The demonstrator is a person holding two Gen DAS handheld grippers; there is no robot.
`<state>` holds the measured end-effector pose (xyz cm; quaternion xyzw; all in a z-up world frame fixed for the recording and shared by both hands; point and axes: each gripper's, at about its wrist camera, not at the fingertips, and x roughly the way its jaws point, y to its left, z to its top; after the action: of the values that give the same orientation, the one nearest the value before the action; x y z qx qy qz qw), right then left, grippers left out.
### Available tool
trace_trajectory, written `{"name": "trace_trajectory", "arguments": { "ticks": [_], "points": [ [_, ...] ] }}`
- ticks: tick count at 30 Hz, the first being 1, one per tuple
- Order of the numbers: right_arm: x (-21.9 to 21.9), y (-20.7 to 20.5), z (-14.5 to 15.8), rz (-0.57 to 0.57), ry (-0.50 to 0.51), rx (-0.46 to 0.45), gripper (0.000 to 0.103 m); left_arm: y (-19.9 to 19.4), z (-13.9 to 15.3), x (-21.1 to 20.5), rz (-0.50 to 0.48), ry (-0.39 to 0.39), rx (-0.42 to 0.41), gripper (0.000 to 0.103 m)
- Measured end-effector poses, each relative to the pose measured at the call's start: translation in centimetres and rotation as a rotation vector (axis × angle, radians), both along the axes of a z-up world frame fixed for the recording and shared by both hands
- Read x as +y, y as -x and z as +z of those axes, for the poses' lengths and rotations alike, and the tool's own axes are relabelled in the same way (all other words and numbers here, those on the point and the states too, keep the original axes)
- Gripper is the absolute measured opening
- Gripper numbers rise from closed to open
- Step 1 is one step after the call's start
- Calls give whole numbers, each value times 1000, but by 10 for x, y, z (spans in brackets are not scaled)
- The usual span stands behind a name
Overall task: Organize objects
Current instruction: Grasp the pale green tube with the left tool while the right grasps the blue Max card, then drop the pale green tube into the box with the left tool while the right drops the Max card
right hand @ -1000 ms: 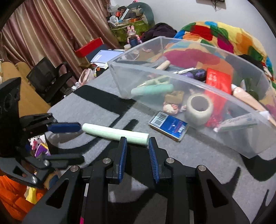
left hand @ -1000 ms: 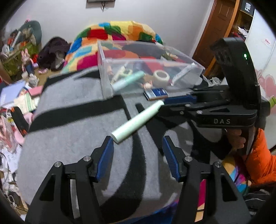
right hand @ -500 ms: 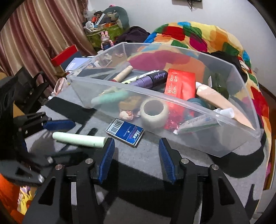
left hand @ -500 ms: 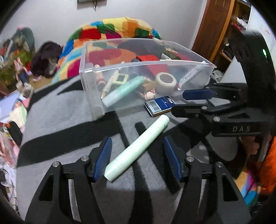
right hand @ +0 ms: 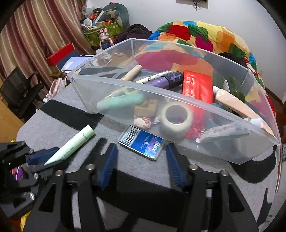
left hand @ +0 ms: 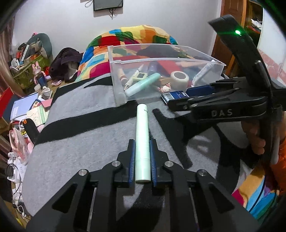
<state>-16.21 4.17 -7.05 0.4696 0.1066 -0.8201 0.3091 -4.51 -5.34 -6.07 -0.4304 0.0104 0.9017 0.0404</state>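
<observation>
The left gripper (left hand: 142, 157) was closing, its blue pads clamped on the pale green cylindrical tube (left hand: 142, 135), which lay on the grey blanket with black stripes (left hand: 80, 139) and pointed at the clear plastic bin (left hand: 118, 85). The right gripper (right hand: 141, 164) was opening, empty, over a blue barcoded box (right hand: 143, 142) beside the bin. Behind lay a multicoloured patchwork quilt (right hand: 205, 33), striped curtains (right hand: 35, 32) and floor clutter

A pale wall (left hand: 68, 23) carries a dark framed panel (left hand: 108, 4) with dangling cords. Striped reddish curtains (right hand: 34, 33) hang above a black office chair (right hand: 19, 89), and a brown wooden door (left hand: 227, 51) stands beside a multicoloured patchwork quilt (left hand: 128, 37).
</observation>
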Motion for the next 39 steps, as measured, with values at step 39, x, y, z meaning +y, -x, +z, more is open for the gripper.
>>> {"name": "trace_trajectory", "arguments": {
  "ticks": [39],
  "points": [
    [59,-26,74,-97,204,174,48,20,69,17,58,-85,228,15]
  ]
}}
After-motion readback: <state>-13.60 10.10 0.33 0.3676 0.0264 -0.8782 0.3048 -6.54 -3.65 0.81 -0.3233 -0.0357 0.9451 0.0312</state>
